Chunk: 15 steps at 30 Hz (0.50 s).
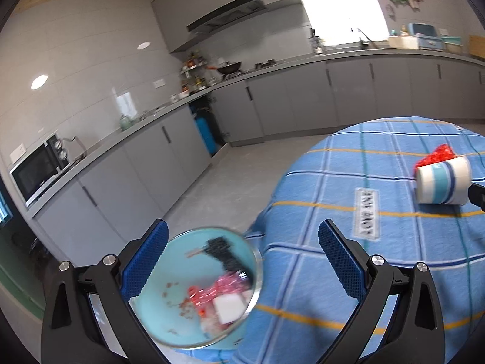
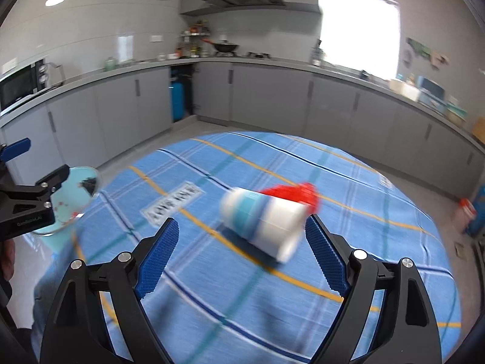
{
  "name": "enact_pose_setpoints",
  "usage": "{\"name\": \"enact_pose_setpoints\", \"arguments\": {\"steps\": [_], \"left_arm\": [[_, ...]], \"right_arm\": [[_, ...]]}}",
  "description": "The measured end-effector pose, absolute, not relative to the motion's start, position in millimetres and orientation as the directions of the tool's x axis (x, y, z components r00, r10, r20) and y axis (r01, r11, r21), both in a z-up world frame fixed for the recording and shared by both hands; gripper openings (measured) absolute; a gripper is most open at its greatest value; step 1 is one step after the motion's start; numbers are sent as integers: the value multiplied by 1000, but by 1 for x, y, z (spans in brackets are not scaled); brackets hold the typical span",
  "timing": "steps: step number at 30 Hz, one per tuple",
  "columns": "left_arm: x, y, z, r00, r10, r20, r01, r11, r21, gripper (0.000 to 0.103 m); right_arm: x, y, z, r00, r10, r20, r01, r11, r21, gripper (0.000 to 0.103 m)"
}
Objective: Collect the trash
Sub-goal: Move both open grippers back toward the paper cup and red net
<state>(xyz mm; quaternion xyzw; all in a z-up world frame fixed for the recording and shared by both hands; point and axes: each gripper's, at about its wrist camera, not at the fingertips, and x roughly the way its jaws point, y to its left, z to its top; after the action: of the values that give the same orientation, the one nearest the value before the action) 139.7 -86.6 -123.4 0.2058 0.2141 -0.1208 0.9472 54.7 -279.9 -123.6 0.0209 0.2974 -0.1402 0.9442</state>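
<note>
A round glass plate (image 1: 169,312) with pink, white and black wrappers and crumbs on it sits tilted by my left gripper (image 1: 242,261). The left gripper's jaws stand wide apart, and I cannot tell whether the plate is pinched; the plate (image 2: 71,194) looks held up off the table's left edge in the right wrist view. A white and teal paper cup (image 2: 260,221) lies on its side on the blue checked tablecloth (image 2: 363,242), with a red wrapper (image 2: 291,192) behind it. My right gripper (image 2: 241,248) is open, just short of the cup. The cup (image 1: 442,182) also shows in the left wrist view.
The round table stands in a kitchen with grey cabinets (image 2: 272,97) along the walls. A microwave (image 1: 36,173) sits on the left counter. A blue water tank (image 2: 178,100) stands in a cabinet gap. Some packages (image 2: 473,212) lie on the floor at right.
</note>
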Motion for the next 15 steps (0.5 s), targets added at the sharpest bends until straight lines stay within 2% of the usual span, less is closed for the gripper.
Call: {"name": "enact_pose_setpoints", "arguments": {"steps": [6, 14, 15], "left_arm": [[143, -132, -132, 879, -173, -445, 350, 867, 355, 97], [152, -159, -137, 879, -174, -443, 358, 854, 376, 97], [152, -160, -137, 881, -173, -440, 358, 853, 380, 97]], "right_arm": [[45, -318, -134, 752, -304, -585, 366, 930, -13, 84], [64, -333, -146, 742, -247, -623, 351, 935, 48, 82], [67, -333, -148, 740, -236, -630, 346, 936, 56, 79]]}}
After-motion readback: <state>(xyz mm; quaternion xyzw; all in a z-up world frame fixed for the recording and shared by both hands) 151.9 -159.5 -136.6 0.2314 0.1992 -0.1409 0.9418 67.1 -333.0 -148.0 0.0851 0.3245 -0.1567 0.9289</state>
